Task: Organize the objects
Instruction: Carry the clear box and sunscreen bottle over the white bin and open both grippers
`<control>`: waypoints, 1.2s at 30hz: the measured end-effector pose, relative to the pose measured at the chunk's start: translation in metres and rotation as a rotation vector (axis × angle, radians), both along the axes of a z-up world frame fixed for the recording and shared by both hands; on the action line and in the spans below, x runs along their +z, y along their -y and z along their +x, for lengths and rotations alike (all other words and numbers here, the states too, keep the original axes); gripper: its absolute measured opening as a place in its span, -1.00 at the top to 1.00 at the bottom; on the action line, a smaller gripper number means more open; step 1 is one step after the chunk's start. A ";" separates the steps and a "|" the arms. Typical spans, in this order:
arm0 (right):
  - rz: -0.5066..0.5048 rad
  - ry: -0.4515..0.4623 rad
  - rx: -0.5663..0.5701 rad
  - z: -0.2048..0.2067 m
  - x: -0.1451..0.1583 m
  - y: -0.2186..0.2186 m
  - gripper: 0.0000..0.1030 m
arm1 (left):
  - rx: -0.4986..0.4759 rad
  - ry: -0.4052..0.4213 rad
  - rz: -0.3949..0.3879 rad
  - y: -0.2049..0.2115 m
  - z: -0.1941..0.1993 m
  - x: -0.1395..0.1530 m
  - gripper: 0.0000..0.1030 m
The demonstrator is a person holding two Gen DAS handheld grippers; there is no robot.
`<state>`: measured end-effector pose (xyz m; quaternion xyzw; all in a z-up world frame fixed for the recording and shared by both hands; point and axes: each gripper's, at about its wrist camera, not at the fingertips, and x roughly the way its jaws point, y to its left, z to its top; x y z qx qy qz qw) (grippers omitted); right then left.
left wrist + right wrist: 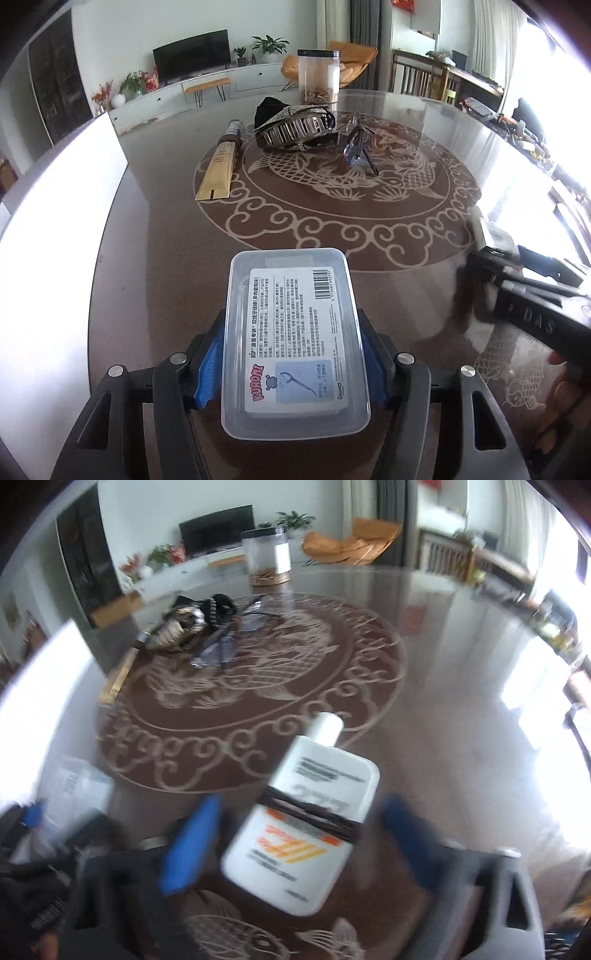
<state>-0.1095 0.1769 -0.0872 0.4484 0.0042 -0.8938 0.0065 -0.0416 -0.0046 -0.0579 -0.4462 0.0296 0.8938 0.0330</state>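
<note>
At the far left of the left wrist view a white panel (55,206) stood along the table (166,240) edge, with bare table between it and the rest. Next came a gold packet (218,170), then a studded belt (295,127) in a heap, glasses (356,144) just beside it, and a jar (318,75) near the far rim. The table's right half lay open up to its rim.

The left claw (293,354) pointed down at a slant, its blue pads (210,365) pressed on both long sides of a clear box (291,343) with a printed label. The box was near the table's near edge, with open surface ahead of it up to the scroll pattern. At the right of this view the right claw's black body showed, blurred, with part of a hand below it.

The right wrist view was smeared. The right claw (306,834) also tilted down, and a white bottle (299,827) with a dark band lay slantwise between its blue pads (192,845), cap pointing away. Gaps showed on both sides, so the pads stood apart and off the bottle. Only this view showed the bottle; at its left edge the box and left claw appeared, blurred. Only the left view showed the box label clearly.
</note>
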 end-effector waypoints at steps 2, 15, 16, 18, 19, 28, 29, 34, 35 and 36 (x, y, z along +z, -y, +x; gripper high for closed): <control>-0.018 -0.002 -0.003 0.003 0.002 -0.004 -0.06 | -0.004 0.003 0.044 0.000 0.008 0.001 -0.20; -0.335 -0.143 0.019 0.028 0.032 -0.030 -0.05 | -0.051 -0.183 0.229 0.017 0.070 0.084 -0.20; -0.334 -0.156 0.034 0.030 0.035 -0.028 -0.05 | -0.048 -0.205 0.243 0.023 0.076 0.093 -0.20; -0.336 -0.164 0.057 0.031 0.038 -0.021 -0.05 | -0.039 -0.240 0.263 0.035 0.088 0.110 -0.20; -0.334 -0.170 0.072 0.032 0.040 -0.017 -0.05 | -0.029 -0.261 0.270 0.044 0.095 0.120 -0.20; -0.469 -0.119 0.256 0.056 0.076 0.053 -0.05 | 0.221 -0.364 0.183 0.166 0.138 0.181 -0.20; -0.484 -0.120 0.302 0.058 0.086 0.068 -0.05 | 0.261 -0.354 0.167 0.182 0.140 0.181 -0.20; -0.537 -0.136 0.621 0.074 0.144 0.175 -0.05 | 0.463 -0.235 0.114 0.261 0.146 0.159 -0.20; -0.540 -0.130 0.668 0.076 0.148 0.196 -0.05 | 0.481 -0.216 0.112 0.270 0.144 0.154 -0.20; -0.538 -0.118 0.716 0.078 0.151 0.219 -0.05 | 0.498 -0.188 0.109 0.279 0.142 0.148 -0.20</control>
